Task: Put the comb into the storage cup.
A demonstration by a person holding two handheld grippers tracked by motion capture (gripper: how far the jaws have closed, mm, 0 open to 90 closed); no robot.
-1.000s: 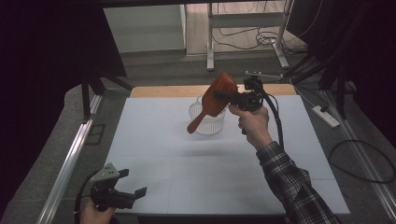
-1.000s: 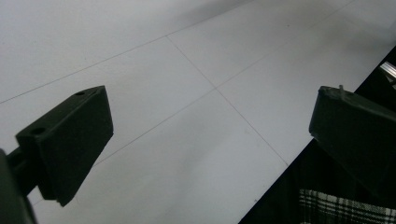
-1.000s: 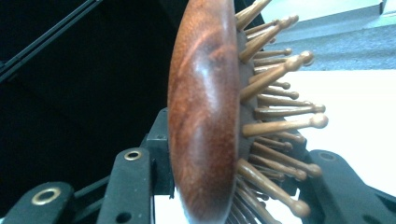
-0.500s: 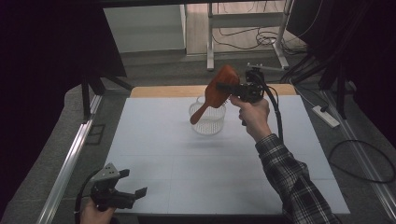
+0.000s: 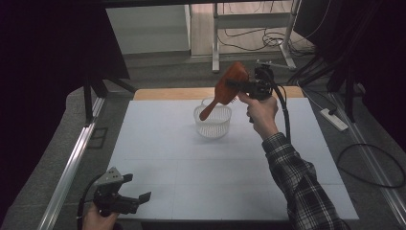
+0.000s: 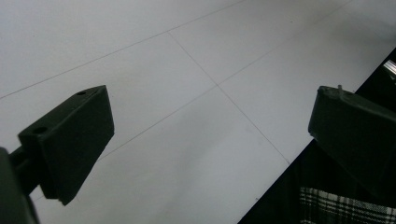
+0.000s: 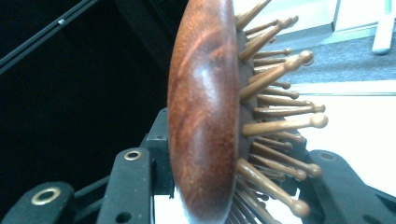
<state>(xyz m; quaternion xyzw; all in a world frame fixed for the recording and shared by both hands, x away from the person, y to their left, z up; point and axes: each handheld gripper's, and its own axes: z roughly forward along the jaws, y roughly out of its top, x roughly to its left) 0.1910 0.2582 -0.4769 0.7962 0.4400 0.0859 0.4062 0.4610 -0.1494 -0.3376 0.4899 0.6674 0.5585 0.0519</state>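
A reddish-brown wooden hairbrush hangs in the air over a white mesh basket at the far middle of the table. My right gripper is shut on the brush's head, with the handle slanting down toward the basket. In the right gripper view the brush back and its wooden pins stand between the black jaws. My left gripper rests at the near left corner of the table, open. The left gripper view has nothing between the wide-apart jaws, just the bare white table.
The white table top stretches between the two grippers. A metal rail runs along the left side. A power strip and cables lie on the floor to the right. A plaid sleeve reaches in from the near right.
My right gripper has lifted the hairbrush higher and a little farther back above the basket. The left gripper has stayed put.
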